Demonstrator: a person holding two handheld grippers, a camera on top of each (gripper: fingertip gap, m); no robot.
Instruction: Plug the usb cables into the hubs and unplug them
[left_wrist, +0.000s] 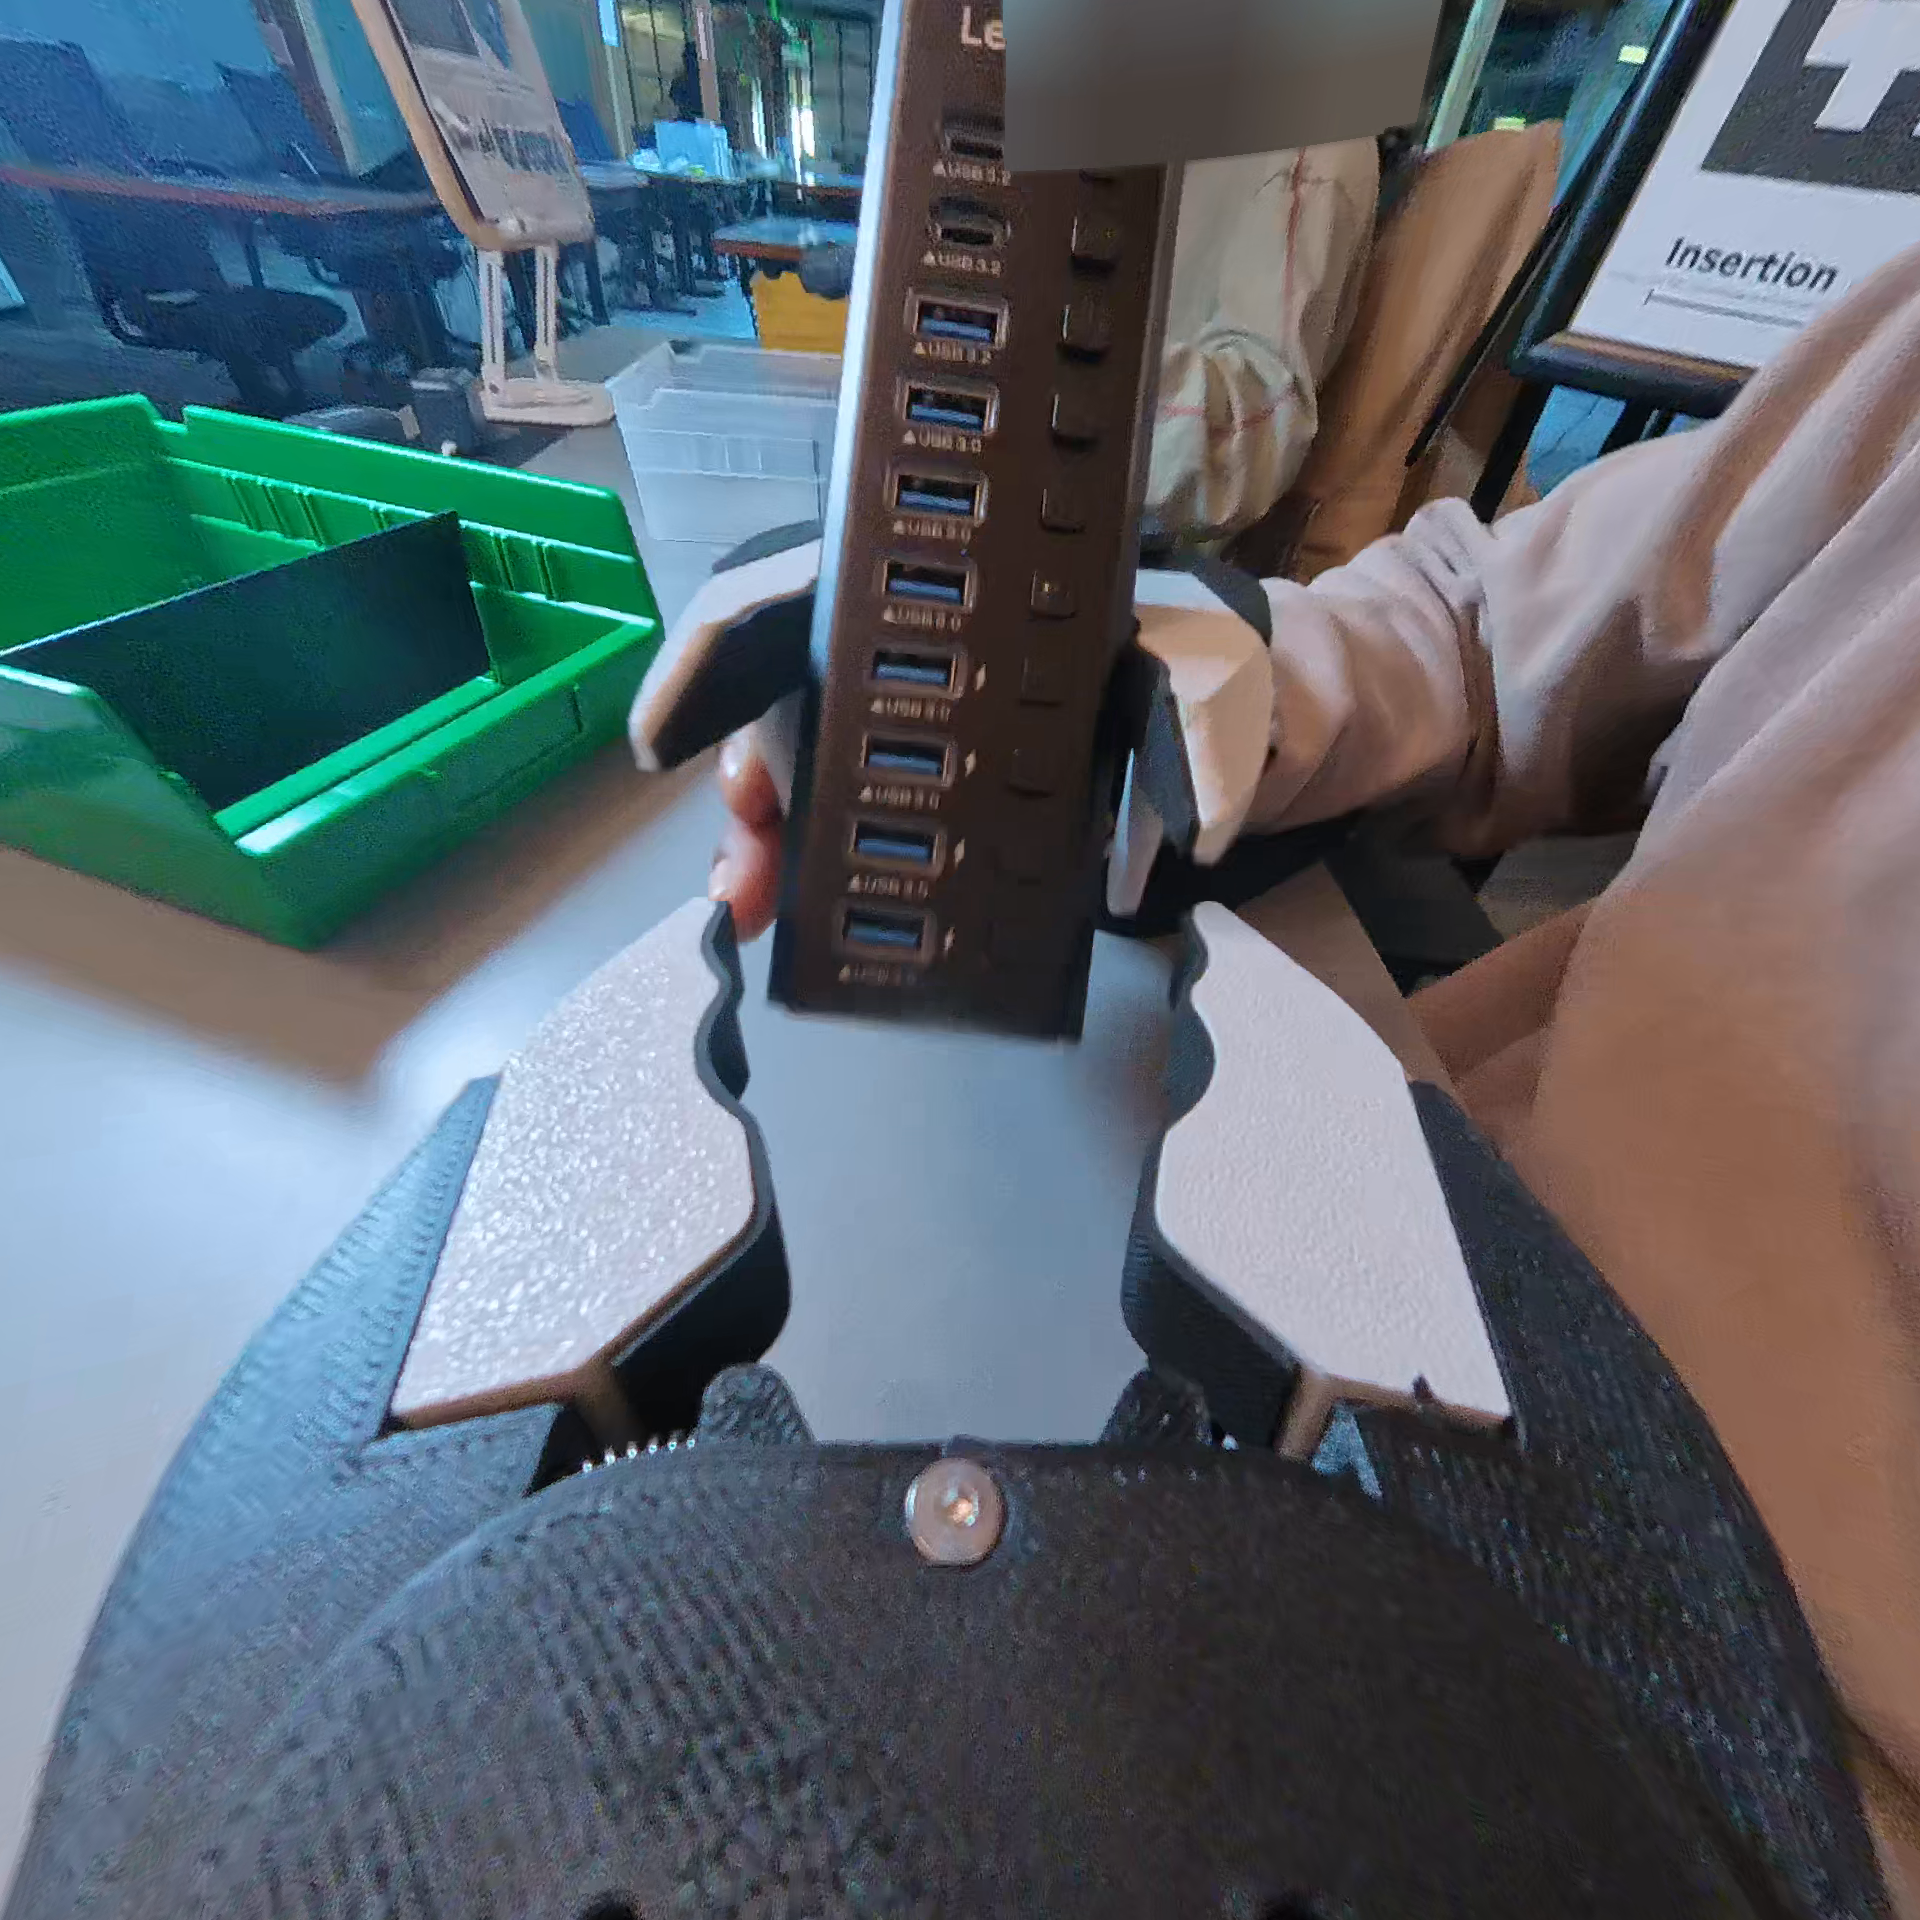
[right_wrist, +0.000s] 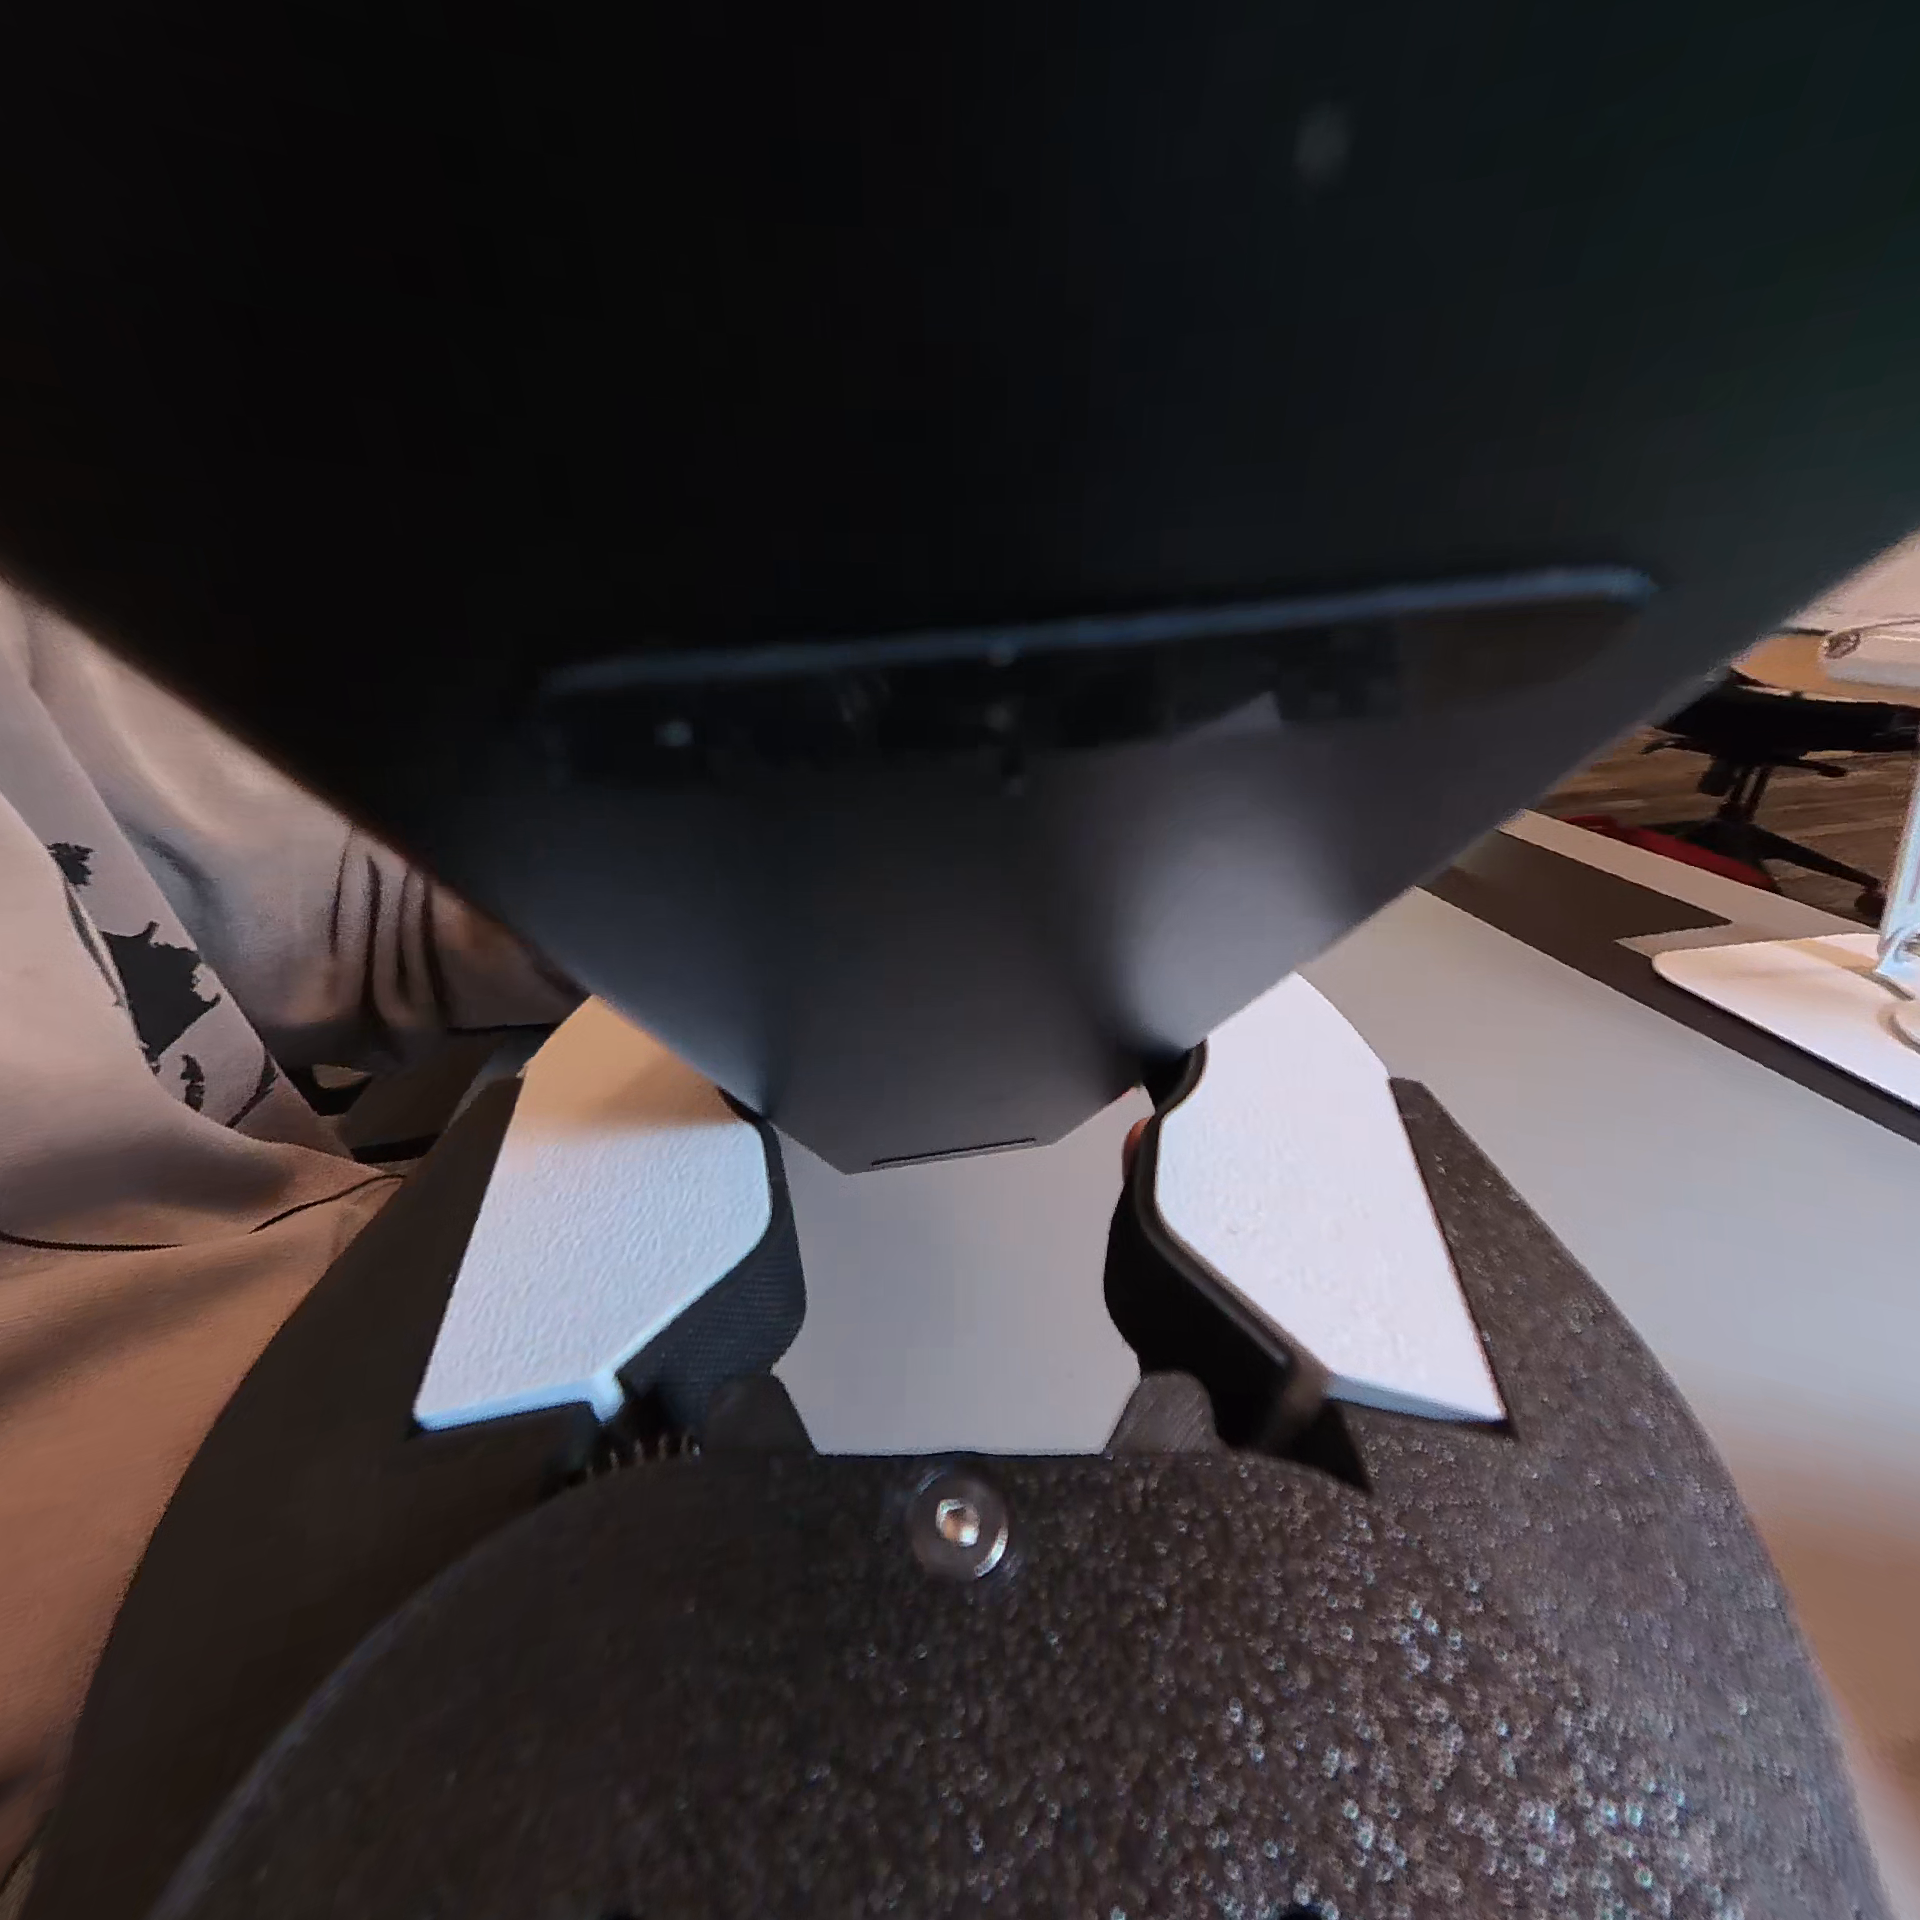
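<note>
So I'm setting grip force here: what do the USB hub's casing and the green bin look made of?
The USB hub looks like dark metal, maybe anodised aluminium, with a matte satin finish: flat faces, crisp edges, soft even sheen. Painted plastic can't be ruled out. The green bin looks like moulded plastic, semi-glossy: ribbed inner walls and shiny highlights along its rim.

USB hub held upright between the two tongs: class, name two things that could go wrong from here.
1. The right tongs grip the dark USB hub only across its narrow sides, above the table; it could twist or slip down.
2. The left tongs are open just below the hub's lower end; closing now may catch only that tip or knock it askew. No cable is in view.
</note>
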